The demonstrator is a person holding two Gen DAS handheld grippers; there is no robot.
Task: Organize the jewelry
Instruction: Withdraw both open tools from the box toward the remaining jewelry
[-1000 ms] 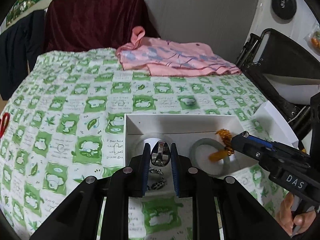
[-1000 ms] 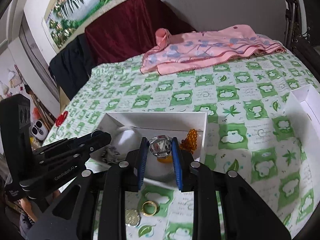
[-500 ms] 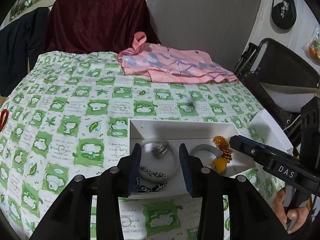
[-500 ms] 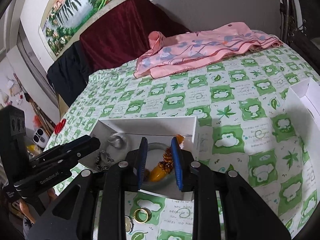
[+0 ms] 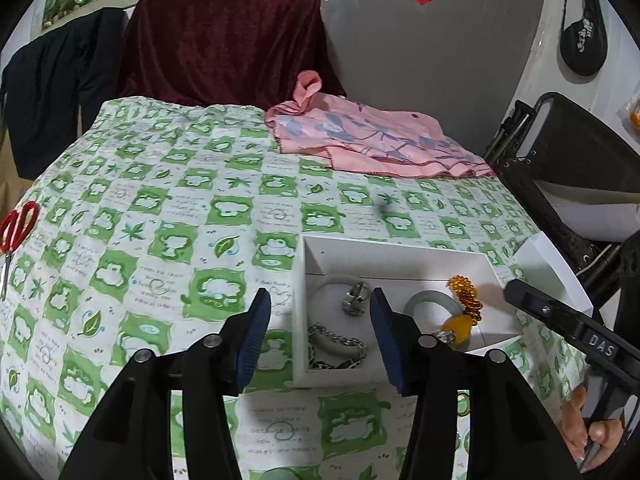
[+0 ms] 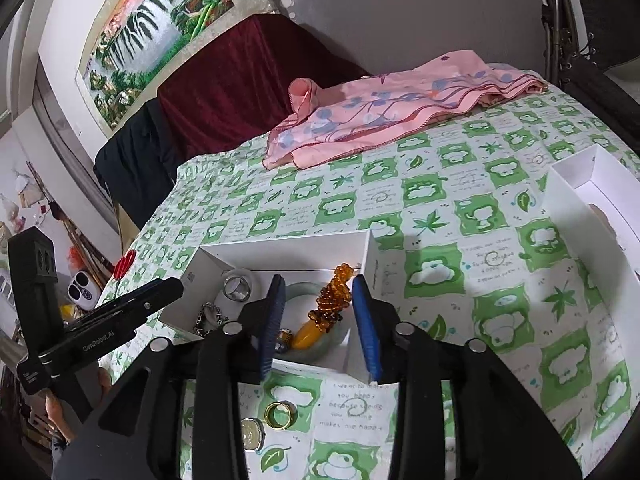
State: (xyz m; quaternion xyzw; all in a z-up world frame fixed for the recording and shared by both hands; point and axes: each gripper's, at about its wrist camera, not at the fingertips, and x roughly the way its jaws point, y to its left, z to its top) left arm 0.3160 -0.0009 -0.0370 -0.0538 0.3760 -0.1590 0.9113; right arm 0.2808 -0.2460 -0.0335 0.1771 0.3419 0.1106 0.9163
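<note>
A white box [image 5: 400, 254] [image 6: 288, 246] sits on the green-checked bedspread. In it lie a silver ring [image 5: 354, 300] [image 6: 237, 287], a chain bracelet [image 5: 338, 344], a jade bangle [image 5: 430, 300], amber beads [image 5: 464, 292] [image 6: 334, 300], a yellow pendant [image 5: 456, 326] [image 6: 306, 336] and a small ring [image 5: 444, 336] [image 6: 282, 338]. My left gripper [image 5: 318, 320] hovers over the box's near left part, jaws opening, nothing between them. My right gripper [image 6: 318, 316] hovers above the beads, jaws opening, its pads pressing on nothing.
A gold ring [image 6: 280, 414] and a round silver piece [image 6: 252, 434] lie on the cloth in front of the box. A second white box [image 6: 592, 184] stands to the right. Pink cloth [image 5: 360, 140] lies at the back, red scissors [image 5: 16, 228] at the far left.
The left gripper let go of the silver ring, which now lies in the box, and its jaws widened. The right gripper opened and its small ring lies by the pendant. Both drew back slightly.
</note>
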